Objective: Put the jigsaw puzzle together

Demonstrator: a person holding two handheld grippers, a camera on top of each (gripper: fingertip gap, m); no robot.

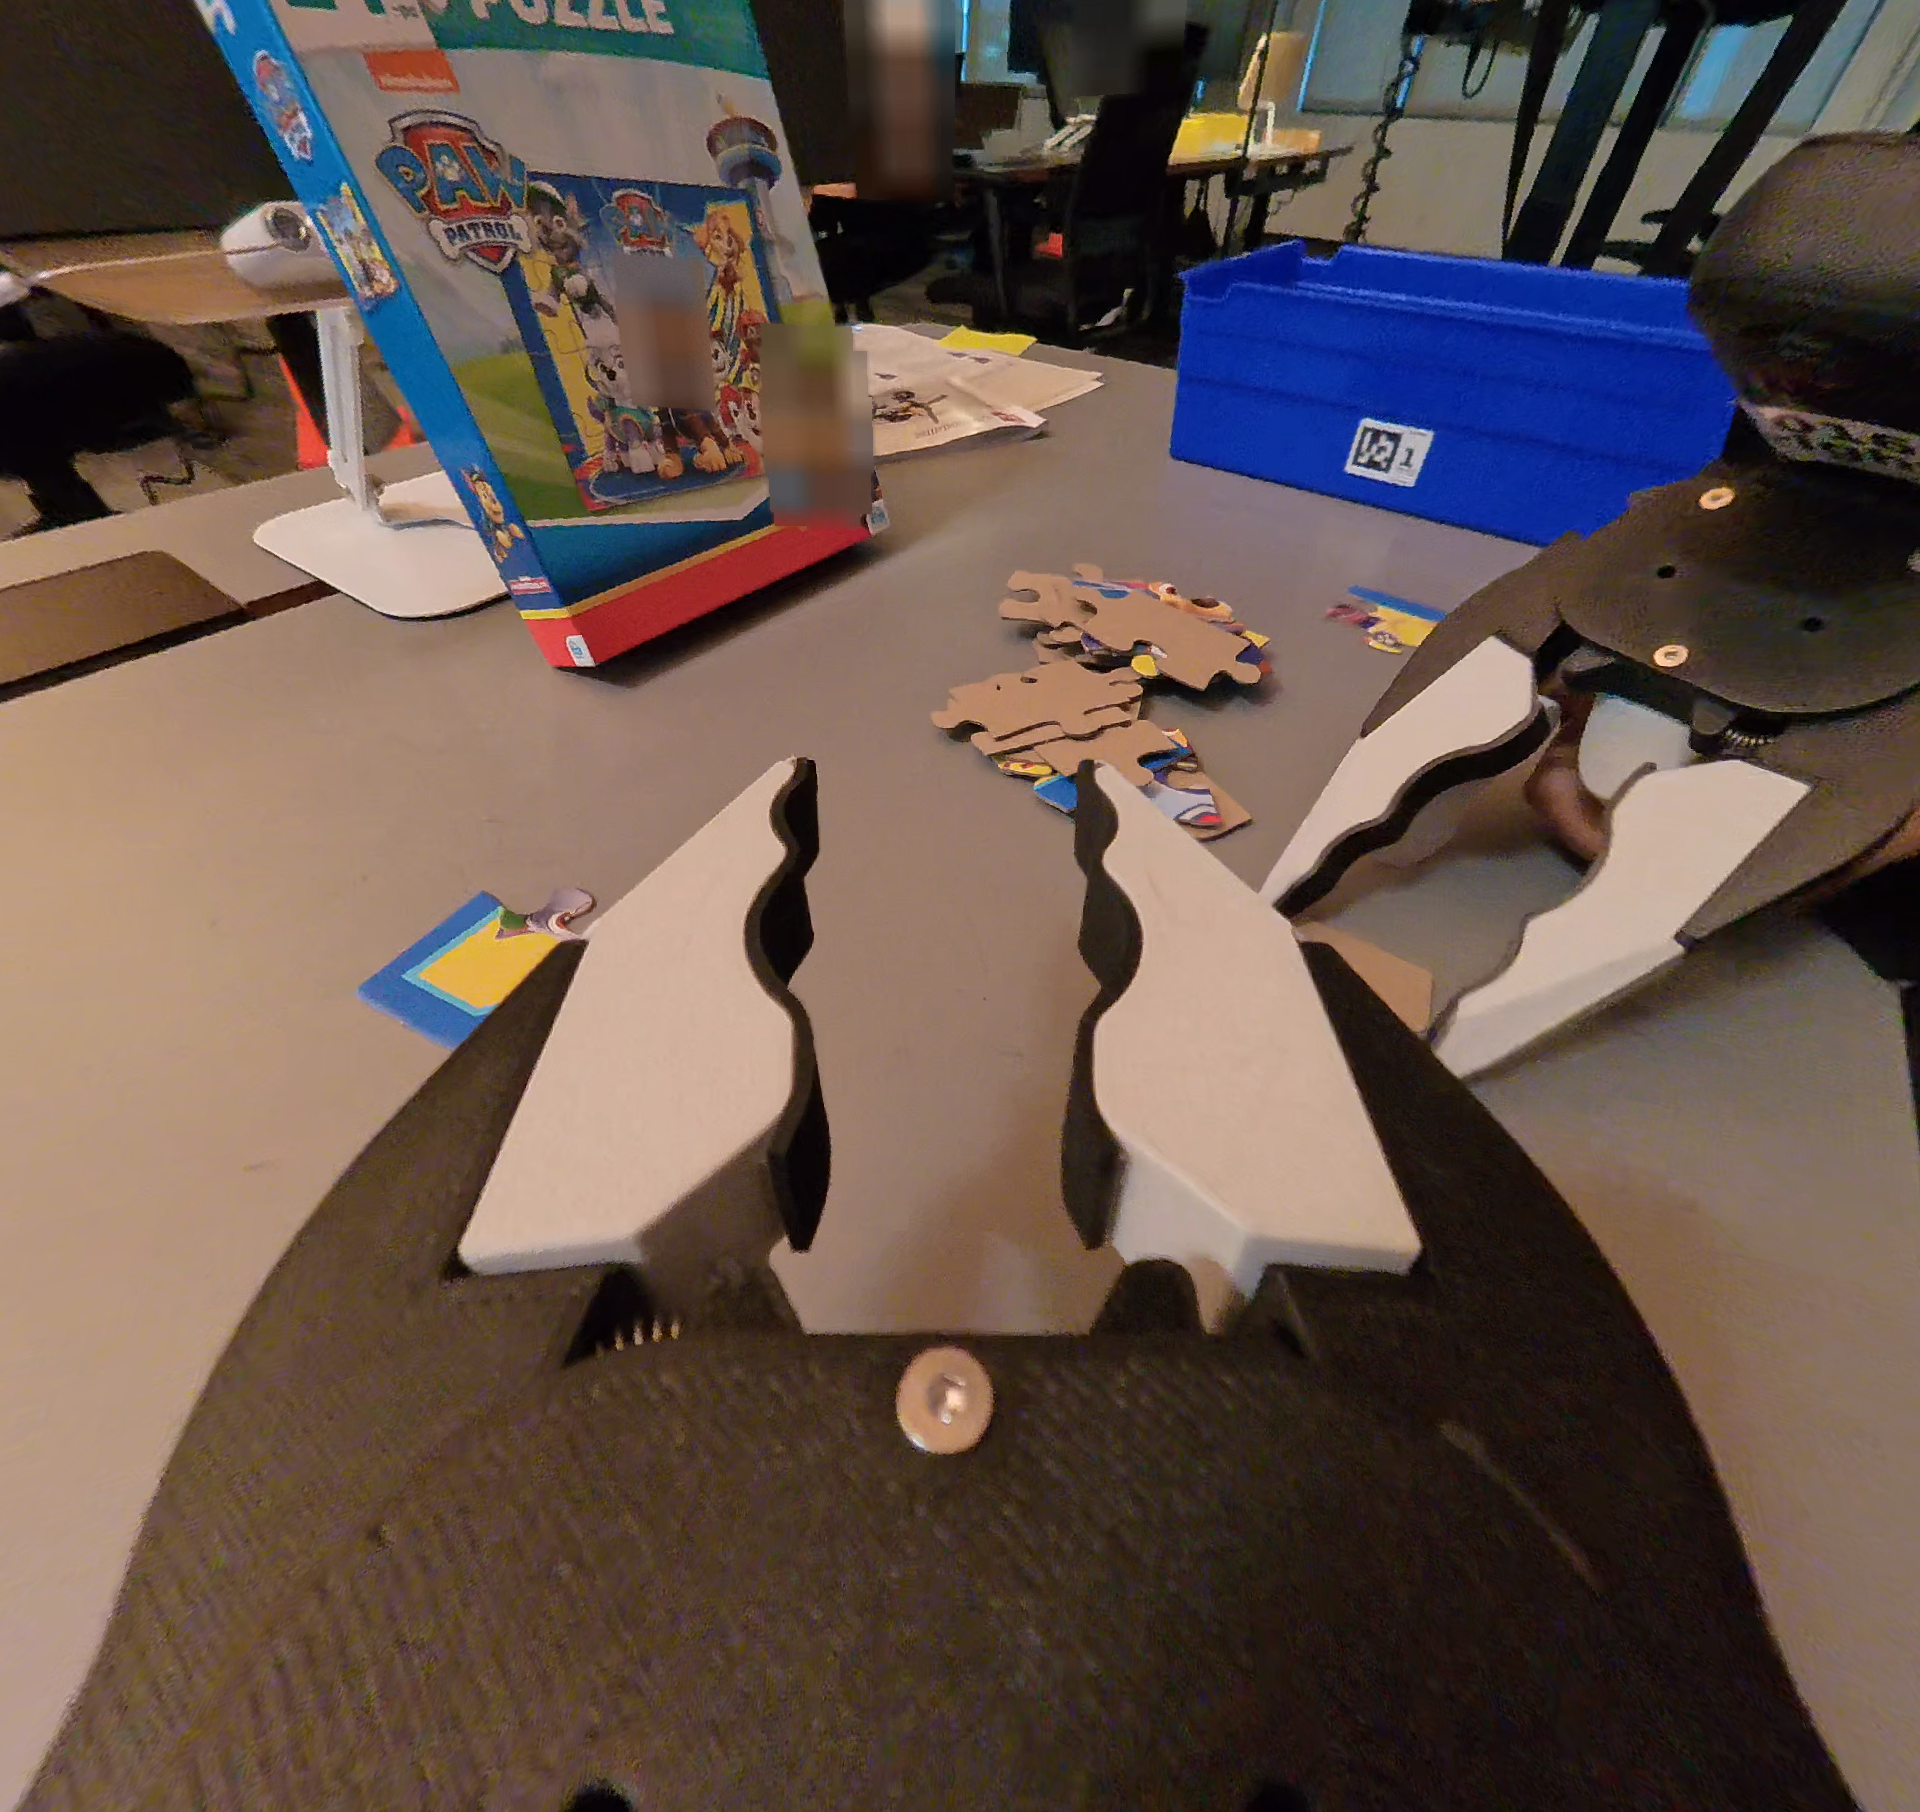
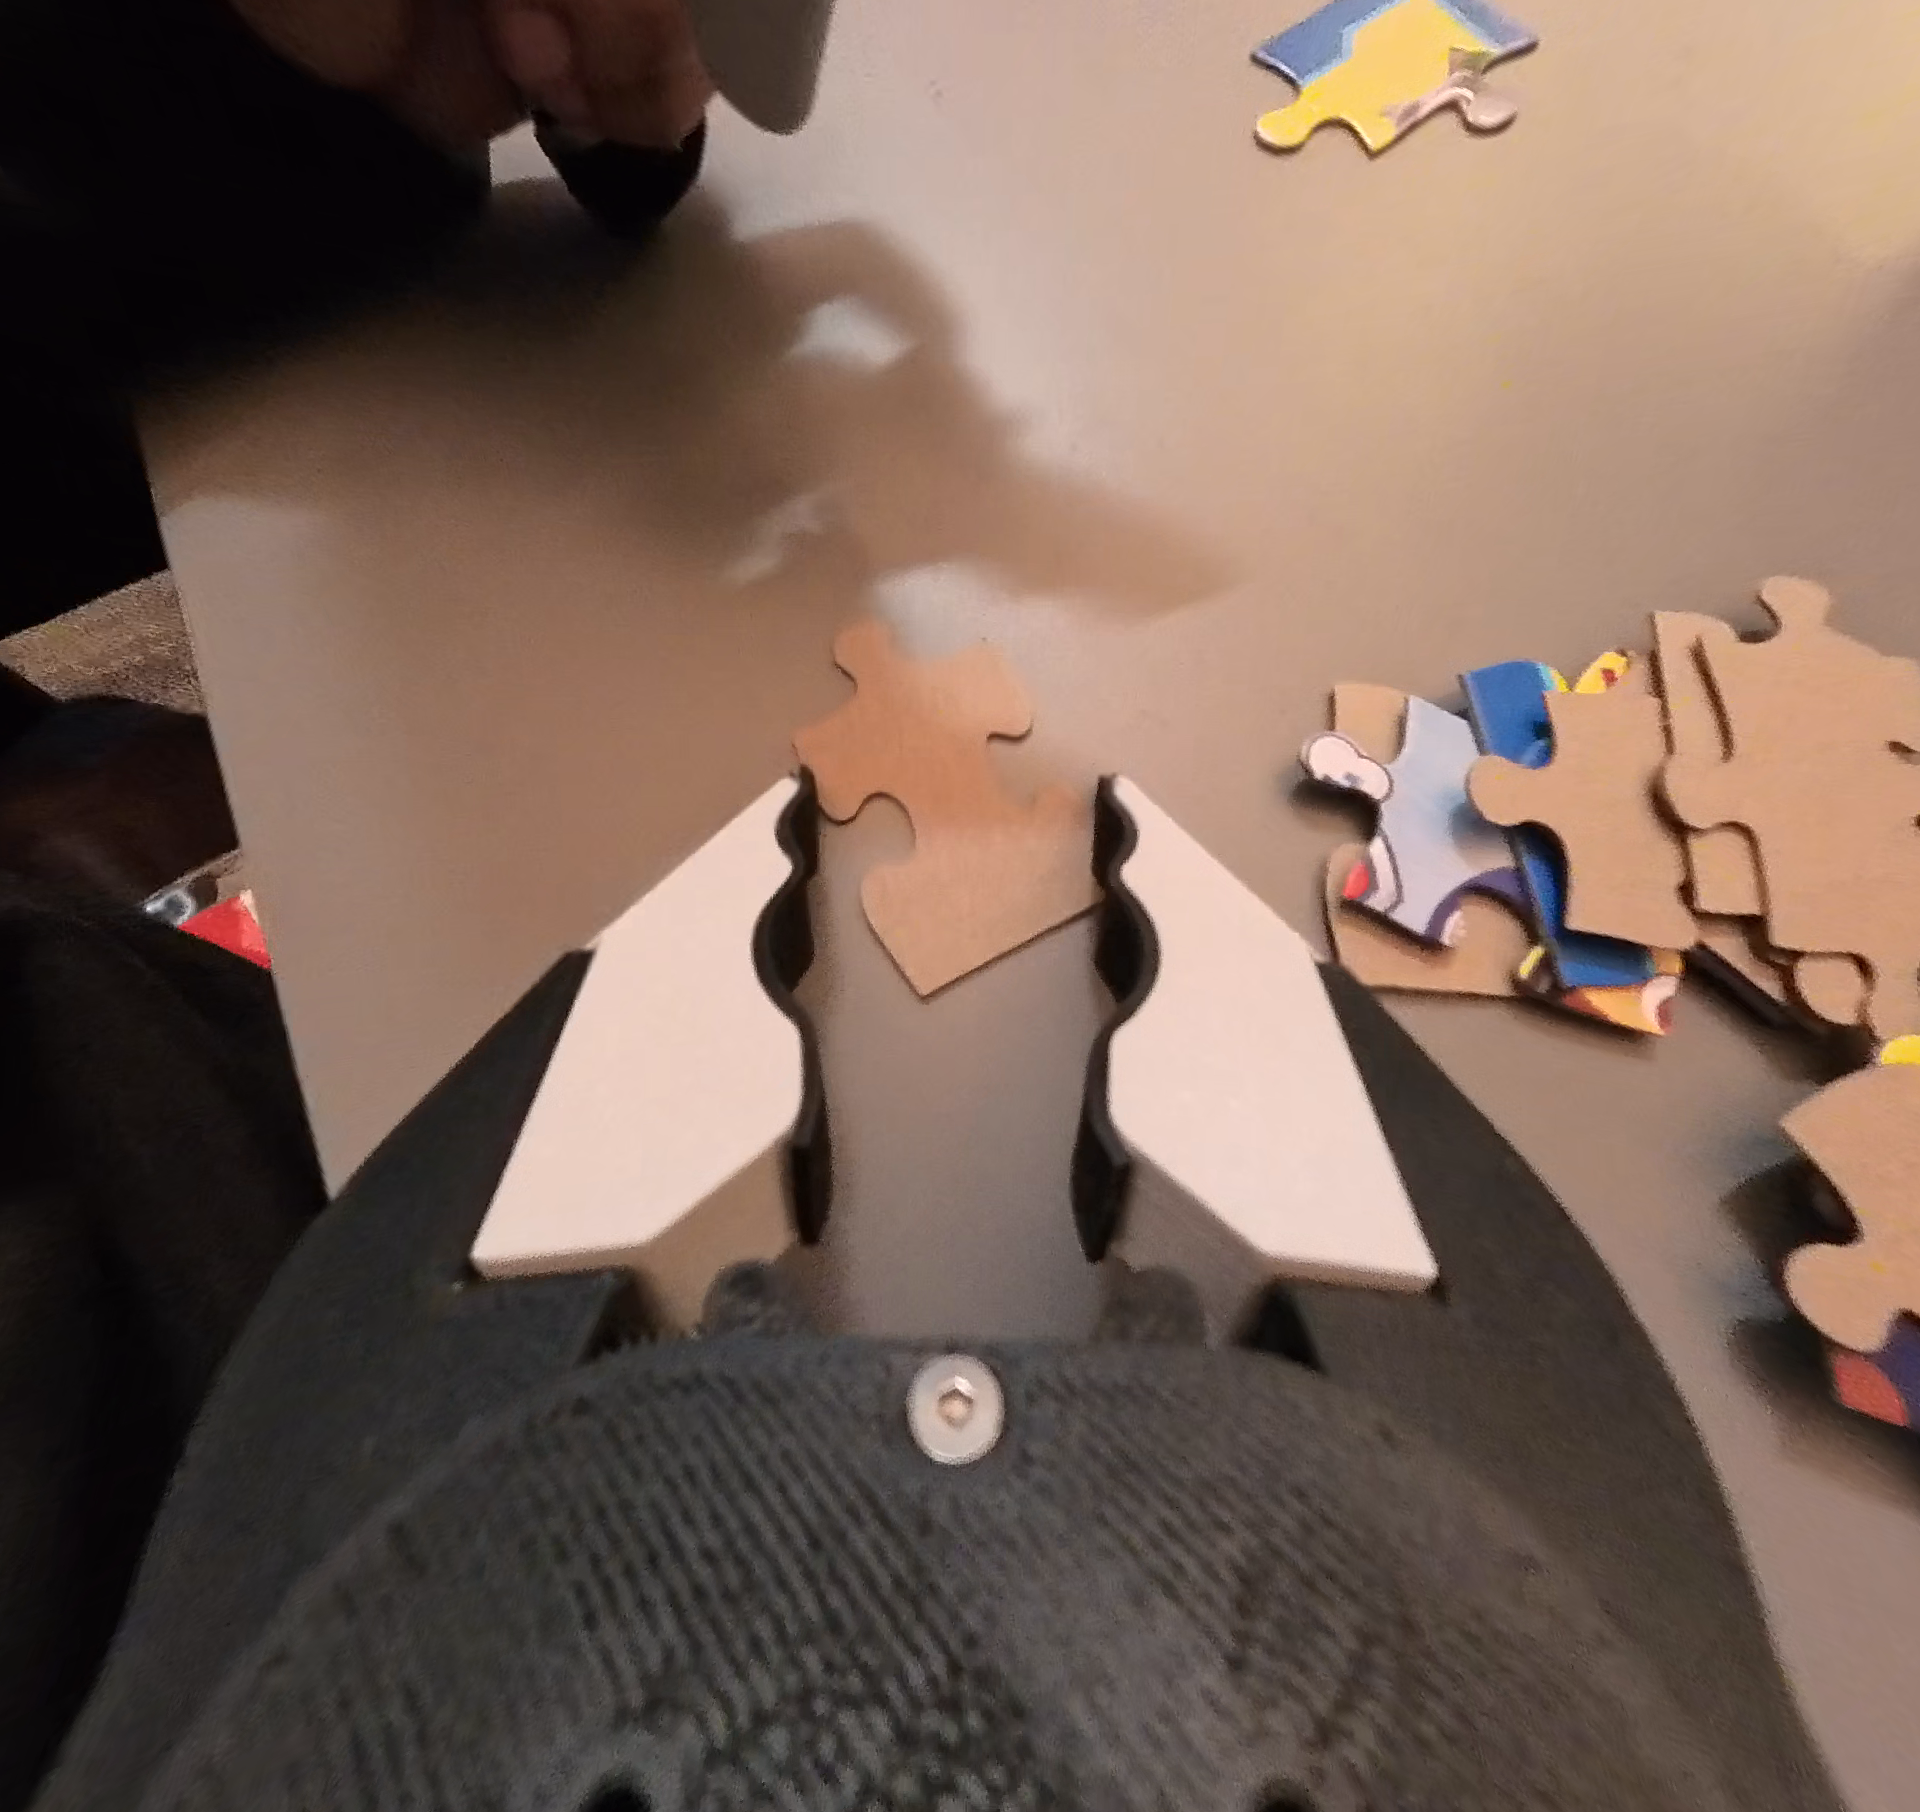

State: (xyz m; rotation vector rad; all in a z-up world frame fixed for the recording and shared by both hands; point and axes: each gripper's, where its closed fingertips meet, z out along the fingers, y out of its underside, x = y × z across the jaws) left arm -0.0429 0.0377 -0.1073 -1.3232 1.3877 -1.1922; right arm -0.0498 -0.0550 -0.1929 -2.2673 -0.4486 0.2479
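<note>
Where pads part, brown puzzle piece (image 2: 951,827)

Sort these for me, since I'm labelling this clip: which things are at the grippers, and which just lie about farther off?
At the grippers:
right gripper: brown face-down puzzle piece between its fingers, grip unclear
left gripper: open, blue-and-yellow piece beside it

Lying about:
pile of puzzle pieces
puzzle box
blue bin
papers
</note>
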